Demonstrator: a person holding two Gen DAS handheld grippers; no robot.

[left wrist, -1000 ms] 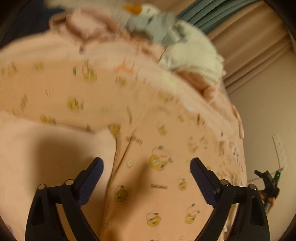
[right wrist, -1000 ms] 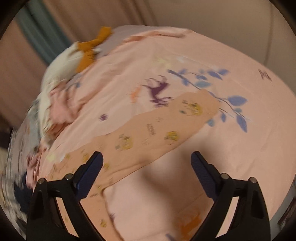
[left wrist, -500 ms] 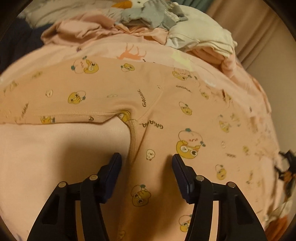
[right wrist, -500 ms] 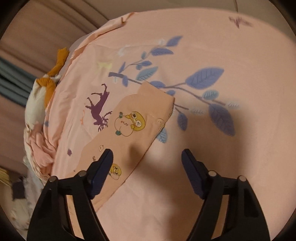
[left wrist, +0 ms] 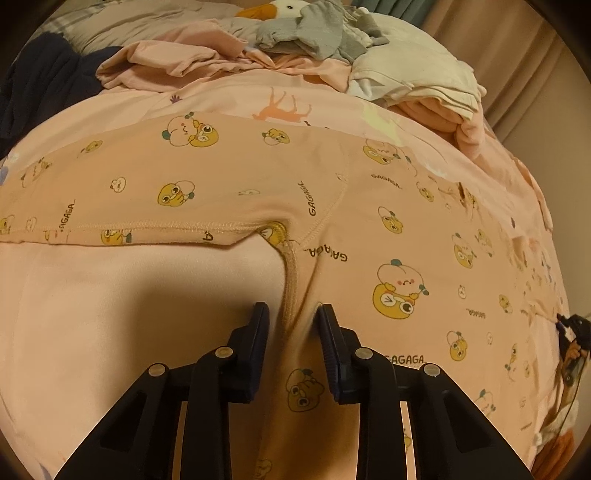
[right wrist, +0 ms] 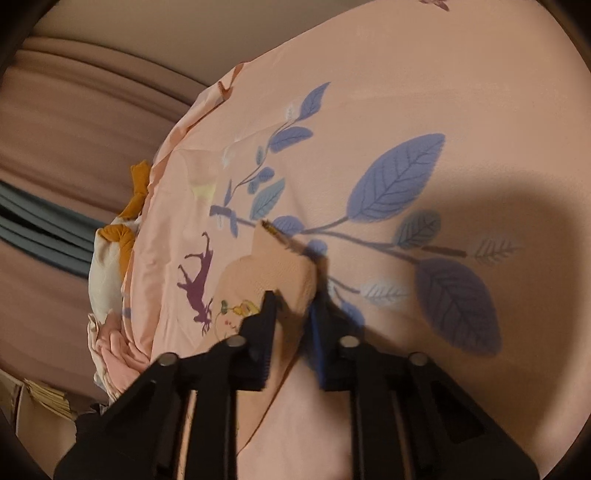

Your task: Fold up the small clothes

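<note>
The peach baby garment [left wrist: 258, 184] printed with yellow cartoon faces and the word GAGAGA lies spread flat on the pink bedsheet [left wrist: 129, 314]. One sleeve or leg runs off to the left, and the body runs down toward the left wrist camera. No fold shows in it yet, so the folding of this piece looks to be at its very start.

The left gripper [left wrist: 291, 325] has its jaws drawn narrow around the ribbed seam just below the armpit-like corner, pinching the fabric into a small ridge. In the right wrist view, the right gripper [right wrist: 293, 314] is likewise narrowed on the cuffed end of the sleeve or leg [right wrist: 269, 269], which lies over the sheet's blue leaf print [right wrist: 399, 177]. The grasp seems made on both sides; carrying the limb across the body remains.

Beyond the garment, a heap of other clothes [left wrist: 406, 74] waits unfolded, topped by a plush duck [left wrist: 284, 9], so most of the task appears to be left.
</note>
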